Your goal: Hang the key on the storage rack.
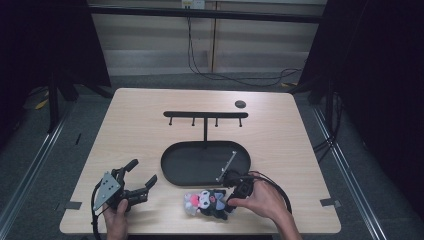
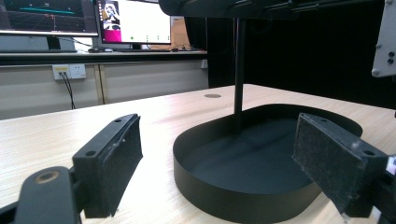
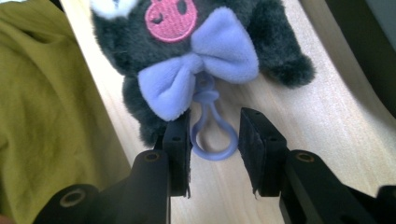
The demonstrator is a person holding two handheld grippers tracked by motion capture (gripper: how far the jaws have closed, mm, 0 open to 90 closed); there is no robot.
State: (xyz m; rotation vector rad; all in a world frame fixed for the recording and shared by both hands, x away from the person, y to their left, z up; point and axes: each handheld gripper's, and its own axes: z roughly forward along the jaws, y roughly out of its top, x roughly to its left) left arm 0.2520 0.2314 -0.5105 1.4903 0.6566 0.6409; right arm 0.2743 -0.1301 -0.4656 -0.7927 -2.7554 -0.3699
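Note:
A dark plush toy [image 1: 210, 202] with a pink face patch and a lilac bow [image 3: 205, 60] lies on the table near its front edge. A lilac plastic clip loop [image 3: 212, 140] hangs from the bow. My right gripper [image 1: 235, 196] is over the toy's right end. Its jaws [image 3: 215, 126] stand on either side of the clip loop, close to it but not pressing on it. My left gripper [image 1: 143, 171] rests open at the front left, and nothing is between its pads [image 2: 217, 140]. It points at the black oval tray [image 2: 233, 205].
The black oval tray [image 1: 172, 170] sits mid-table, with a post rising from it to a bar of hooks [image 1: 205, 115]. A small black disc [image 1: 240, 104] lies behind it. Yellow-green cloth [image 3: 46, 116] lies to the left of the toy in the right gripper view.

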